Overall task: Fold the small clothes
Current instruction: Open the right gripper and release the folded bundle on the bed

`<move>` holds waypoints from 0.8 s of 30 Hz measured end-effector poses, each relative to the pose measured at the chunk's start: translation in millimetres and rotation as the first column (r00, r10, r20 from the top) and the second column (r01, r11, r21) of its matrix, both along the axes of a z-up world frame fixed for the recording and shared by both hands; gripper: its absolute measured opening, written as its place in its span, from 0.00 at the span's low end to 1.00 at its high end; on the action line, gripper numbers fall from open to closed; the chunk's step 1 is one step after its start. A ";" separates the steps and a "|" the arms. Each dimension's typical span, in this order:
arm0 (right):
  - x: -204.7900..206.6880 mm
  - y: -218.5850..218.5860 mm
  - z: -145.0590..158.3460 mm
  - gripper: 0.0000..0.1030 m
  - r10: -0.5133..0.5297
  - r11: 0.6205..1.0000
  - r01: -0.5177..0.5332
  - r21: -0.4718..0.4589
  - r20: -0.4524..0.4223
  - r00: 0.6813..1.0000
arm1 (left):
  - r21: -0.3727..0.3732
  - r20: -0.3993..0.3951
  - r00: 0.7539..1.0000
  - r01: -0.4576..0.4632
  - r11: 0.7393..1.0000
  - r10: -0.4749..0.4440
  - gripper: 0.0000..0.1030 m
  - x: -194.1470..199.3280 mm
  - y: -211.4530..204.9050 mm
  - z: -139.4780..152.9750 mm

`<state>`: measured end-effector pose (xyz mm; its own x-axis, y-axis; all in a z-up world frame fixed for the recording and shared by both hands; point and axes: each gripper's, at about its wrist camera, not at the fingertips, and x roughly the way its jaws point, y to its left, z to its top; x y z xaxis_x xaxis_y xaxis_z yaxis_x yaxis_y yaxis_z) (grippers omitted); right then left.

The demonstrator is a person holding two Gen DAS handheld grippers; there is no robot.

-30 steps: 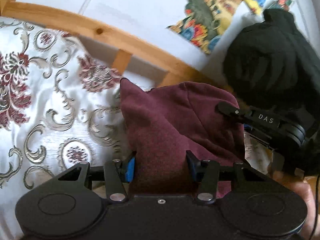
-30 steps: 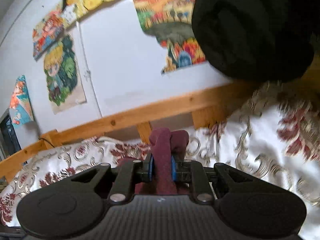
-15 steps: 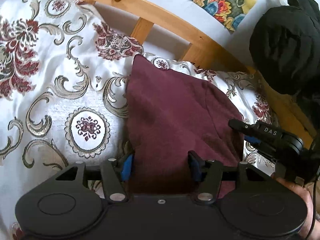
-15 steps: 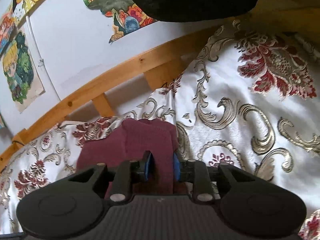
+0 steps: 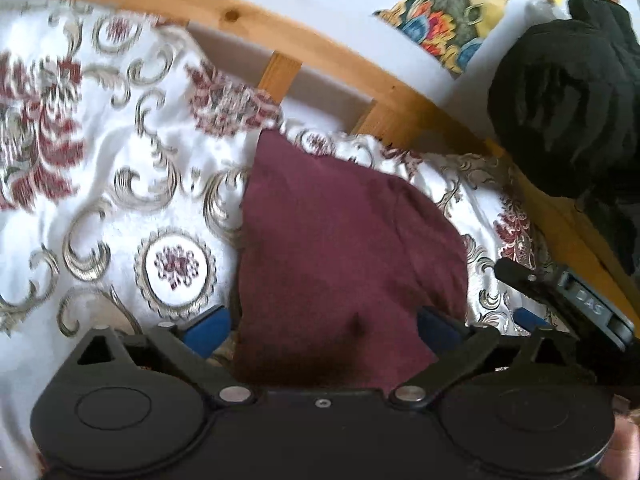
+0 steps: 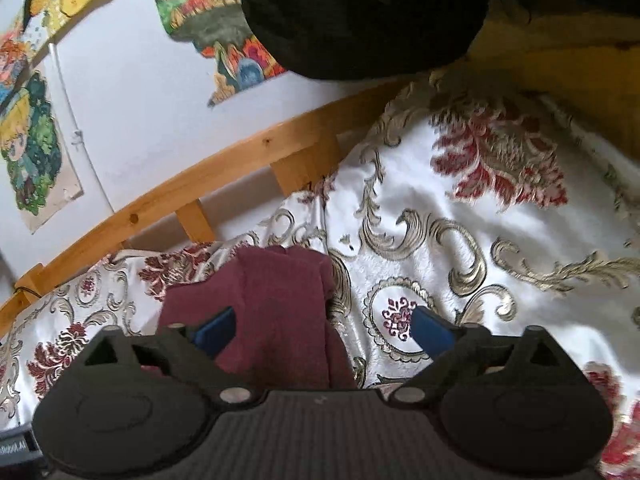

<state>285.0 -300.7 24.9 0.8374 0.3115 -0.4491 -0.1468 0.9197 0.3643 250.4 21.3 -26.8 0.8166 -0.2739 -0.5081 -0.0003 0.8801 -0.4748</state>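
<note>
Releasing the maroon garment [image 5: 344, 248] onto the patterned bedspread [image 5: 120, 184].
Both the left gripper [image 5: 320, 326] and right gripper [image 6: 324, 330] have just been opening and stand wide apart, cloth lying loose between the pads; this fold looks laid, so next likely comes re-gripping an edge. The garment's near edge is hidden behind the tools.
</note>
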 end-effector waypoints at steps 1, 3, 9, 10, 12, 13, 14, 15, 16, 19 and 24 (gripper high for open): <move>-6.5 0.1 4.8 1.00 0.001 1.000 -0.001 -0.003 0.016 1.000 | 0.011 0.009 1.000 0.001 1.000 -0.002 0.99 -3.1 -0.8 3.7; -16.6 1.1 14.3 1.00 0.004 1.000 -0.004 -0.019 0.035 0.999 | 0.031 0.025 1.000 0.007 0.999 -0.008 0.99 -10.3 -2.4 11.7; -58.0 5.7 38.4 1.00 0.015 0.997 -0.008 -0.071 0.088 0.996 | 0.103 0.130 0.991 0.014 0.995 -0.027 0.99 -45.6 -0.4 40.2; -66.5 6.4 42.0 1.00 0.018 0.997 -0.010 -0.077 0.097 0.995 | 0.117 0.155 0.988 0.008 0.993 -0.026 0.99 -53.0 0.6 45.6; -83.7 7.9 48.5 1.00 0.020 0.997 -0.011 -0.082 0.112 0.994 | 0.148 0.206 0.978 -0.008 0.989 -0.023 0.99 -69.1 3.0 57.5; -93.2 8.9 52.1 1.00 0.024 0.996 -0.014 -0.083 0.119 0.993 | 0.164 0.230 0.973 -0.016 0.986 -0.022 0.99 -78.2 4.6 63.3; -101.8 9.8 55.0 1.00 0.029 0.996 -0.019 -0.084 0.125 0.992 | 0.176 0.249 0.968 -0.021 0.984 -0.023 0.99 -86.1 5.6 68.1; -109.1 10.8 58.1 1.00 0.034 0.996 -0.022 -0.087 0.132 0.991 | 0.187 0.264 0.964 -0.026 0.982 -0.025 0.99 -94.2 7.1 71.7; -117.9 12.3 61.6 1.00 0.041 0.995 -0.027 -0.095 0.142 0.989 | 0.197 0.279 0.960 -0.030 0.980 -0.026 0.99 -103.6 9.0 75.1; -138.2 14.1 70.1 1.00 0.057 0.993 -0.038 -0.114 0.170 0.984 | 0.218 0.297 0.954 -0.037 0.975 -0.030 0.99 -125.5 12.9 81.5; -169.5 16.7 82.0 1.00 0.067 0.991 -0.041 -0.128 0.210 0.975 | 0.229 0.310 0.950 -0.044 0.972 -0.029 0.99 -152.7 19.7 87.0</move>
<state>115.5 -284.0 106.9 0.9014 0.3127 -0.2994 -0.2597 0.9439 0.2041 97.7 41.0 60.2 0.9446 -0.1729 -0.2788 0.1068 0.9656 -0.2369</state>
